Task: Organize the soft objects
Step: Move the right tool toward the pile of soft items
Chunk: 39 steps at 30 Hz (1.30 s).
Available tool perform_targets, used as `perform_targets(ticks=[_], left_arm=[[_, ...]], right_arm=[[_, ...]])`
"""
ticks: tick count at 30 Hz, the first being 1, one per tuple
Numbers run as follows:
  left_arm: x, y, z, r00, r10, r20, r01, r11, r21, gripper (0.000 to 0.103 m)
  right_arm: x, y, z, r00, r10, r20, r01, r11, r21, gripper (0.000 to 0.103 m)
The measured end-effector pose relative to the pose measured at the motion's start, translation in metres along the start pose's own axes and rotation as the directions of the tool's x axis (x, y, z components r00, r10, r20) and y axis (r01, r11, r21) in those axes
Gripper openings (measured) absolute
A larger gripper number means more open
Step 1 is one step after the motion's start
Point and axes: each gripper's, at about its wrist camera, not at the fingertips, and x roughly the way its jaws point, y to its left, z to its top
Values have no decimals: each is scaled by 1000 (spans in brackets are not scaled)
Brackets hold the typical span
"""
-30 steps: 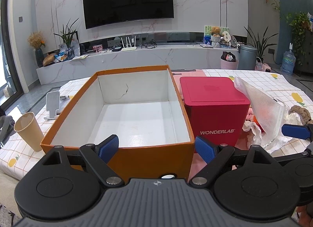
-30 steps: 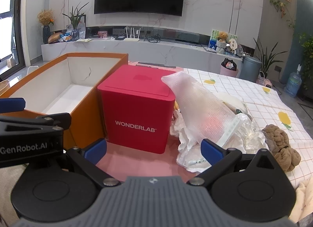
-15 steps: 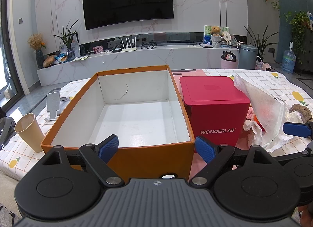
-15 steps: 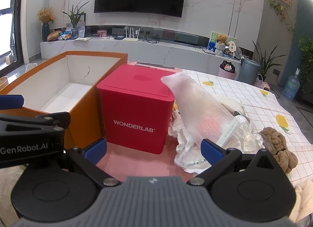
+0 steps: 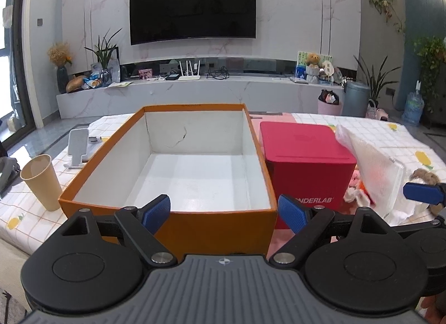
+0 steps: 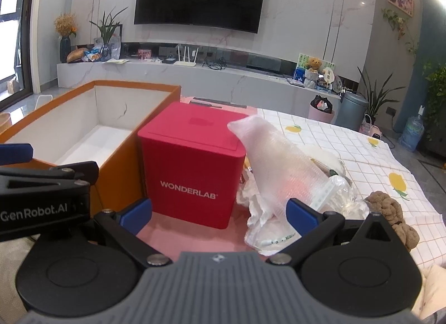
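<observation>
On the checked counter before the TV wall, your left gripper and right gripper hold jaws spread, empty, the bubble-wrap bag leaning beside the red box reading "WONDERLAB".

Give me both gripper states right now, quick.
Left gripper: open, holding nothing, in front of the orange box.
Right gripper: open, holding nothing, facing the red box and bubble wrap.

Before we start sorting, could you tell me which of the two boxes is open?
The orange box is open-topped with a bare white inside; the red box has its lid on.
</observation>
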Motion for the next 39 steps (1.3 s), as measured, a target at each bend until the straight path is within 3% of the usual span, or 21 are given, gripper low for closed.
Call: perform_targets(ticks=[8, 12, 14, 18, 20, 24, 28, 32, 35, 39], left_arm=[[-8, -6, 17, 999, -10, 34, 11, 1000, -9, 101], [-12, -20, 28, 998, -35, 51, 35, 999, -1, 101], [-13, -28, 31, 997, -52, 58, 51, 999, 6, 101], [-13, -53, 27, 987, -141, 71, 133, 986, 98, 101], [-9, -67, 23, 982, -177, 65, 167, 977, 131, 101], [3, -94, 14, 968, -248, 23, 244, 963, 119, 101], [17, -116, 5, 952, -305, 7, 302, 948, 104, 101], [32, -133, -5, 951, -308, 1, 307, 948, 82, 94], [42, -138, -9, 938, -345, -2, 345, 938, 41, 94], [56, -143, -13, 938, -347, -17, 347, 938, 9, 94]], right_arm=[[-8, -22, 10, 1000, 2, 12, -4, 995, 98, 100], [-12, -42, 16, 999, -40, 10, 38, 989, 143, 100], [-15, -57, 18, 995, -96, -8, 96, 980, 176, 100], [-20, -87, 19, 975, -217, -43, 221, 948, 230, 100], [-20, -100, 20, 954, -290, -74, 300, 923, 242, 100], [-24, -115, 17, 917, -389, -94, 400, 884, 242, 100], [-20, -121, 12, 909, -403, -106, 416, 886, 205, 100], [-11, -128, 8, 904, -405, -137, 426, 883, 196, 100], [-14, -141, 5, 906, -394, -156, 422, 872, 248, 100], [-23, -159, 2, 912, -382, -148, 410, 842, 351, 100]])
